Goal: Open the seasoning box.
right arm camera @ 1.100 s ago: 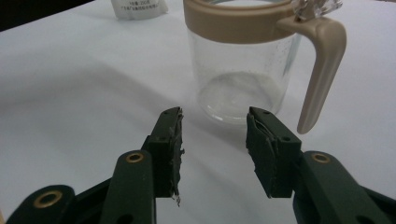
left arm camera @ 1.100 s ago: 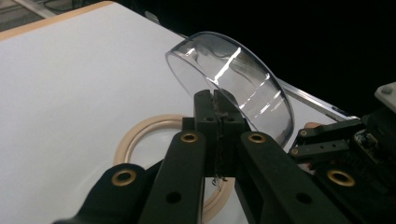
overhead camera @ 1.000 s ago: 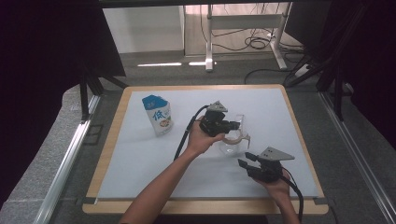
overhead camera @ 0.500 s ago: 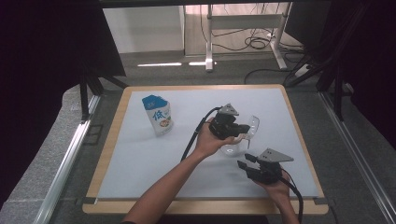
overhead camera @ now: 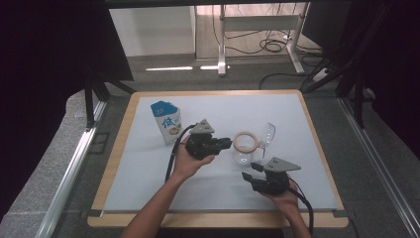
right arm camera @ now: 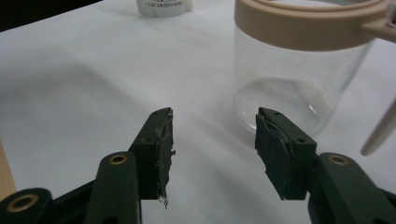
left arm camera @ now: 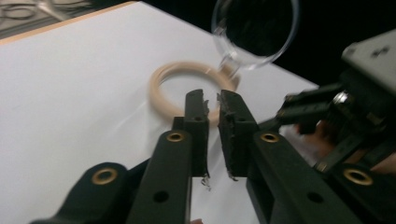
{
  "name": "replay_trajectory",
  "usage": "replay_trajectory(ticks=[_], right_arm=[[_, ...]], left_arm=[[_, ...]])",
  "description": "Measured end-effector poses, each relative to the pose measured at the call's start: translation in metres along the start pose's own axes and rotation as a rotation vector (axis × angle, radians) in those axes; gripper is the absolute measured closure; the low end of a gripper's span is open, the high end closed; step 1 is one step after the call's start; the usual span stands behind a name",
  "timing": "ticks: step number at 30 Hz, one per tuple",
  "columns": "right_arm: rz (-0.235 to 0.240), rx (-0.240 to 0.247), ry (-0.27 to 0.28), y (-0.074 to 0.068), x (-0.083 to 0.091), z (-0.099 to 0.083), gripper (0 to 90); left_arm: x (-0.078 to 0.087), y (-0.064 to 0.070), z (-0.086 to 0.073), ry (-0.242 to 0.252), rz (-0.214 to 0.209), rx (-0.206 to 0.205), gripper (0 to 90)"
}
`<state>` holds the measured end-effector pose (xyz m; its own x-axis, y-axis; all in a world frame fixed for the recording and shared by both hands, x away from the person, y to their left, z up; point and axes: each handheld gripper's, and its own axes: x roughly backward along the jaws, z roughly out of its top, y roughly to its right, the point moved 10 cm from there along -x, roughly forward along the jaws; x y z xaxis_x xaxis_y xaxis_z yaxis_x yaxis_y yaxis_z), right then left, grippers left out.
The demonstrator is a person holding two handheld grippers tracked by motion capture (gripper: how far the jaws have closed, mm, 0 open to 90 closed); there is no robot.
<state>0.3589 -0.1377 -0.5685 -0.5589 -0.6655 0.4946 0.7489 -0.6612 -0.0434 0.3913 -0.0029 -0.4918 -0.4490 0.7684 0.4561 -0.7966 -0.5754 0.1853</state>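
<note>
Shifted leftward off the jar [overhead camera: 243, 154] since the earlier frames: left gripper [overhead camera: 227, 143], now just beside the beige rim [overhead camera: 245, 141]; jaws nearly closed in the left gripper view, gripping nothing. Clear hinged lid [overhead camera: 267, 134] tilted up and back on the far right of the rim; mouth open. Jar upright near the middle of the white table mat [overhead camera: 148, 168]; milk carton [overhead camera: 167, 123] well apart on the left, untouched. Right gripper [overhead camera: 250, 171] low on the near side of the jar, jaws spread wide, holding nothing; glass wall close ahead of the right-hand jaw in the right gripper view.

Step judged: lid-opening finished, jar ready for filling.

Next move, probably: steady the jar body with the right gripper; reach for the carton with the left; needs jaws reopened wide and a grip low enough not to tip it.
</note>
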Motion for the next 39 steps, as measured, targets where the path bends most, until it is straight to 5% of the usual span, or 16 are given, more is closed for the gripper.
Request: replay_trajectory(ticks=[3,15,27,39], right_arm=[[0.008,-0.001,0.004,-0.002,-0.003,0.002,46.5],[0.014,0.011,-0.007,-0.008,-0.012,0.005,45.0],[0.021,0.022,-0.009,-0.016,-0.019,0.006,43.1],[0.03,0.047,-0.019,-0.024,-0.029,0.006,41.5]], left_arm=[[0.009,-0.008,-0.013,-0.003,0.041,0.001,74.2],[0.026,-0.019,-0.061,-0.029,0.085,0.019,40.1],[0.043,-0.038,-0.108,-0.08,0.149,0.093,35.4],[0.053,-0.055,-0.128,-0.108,0.19,0.132,34.4]])
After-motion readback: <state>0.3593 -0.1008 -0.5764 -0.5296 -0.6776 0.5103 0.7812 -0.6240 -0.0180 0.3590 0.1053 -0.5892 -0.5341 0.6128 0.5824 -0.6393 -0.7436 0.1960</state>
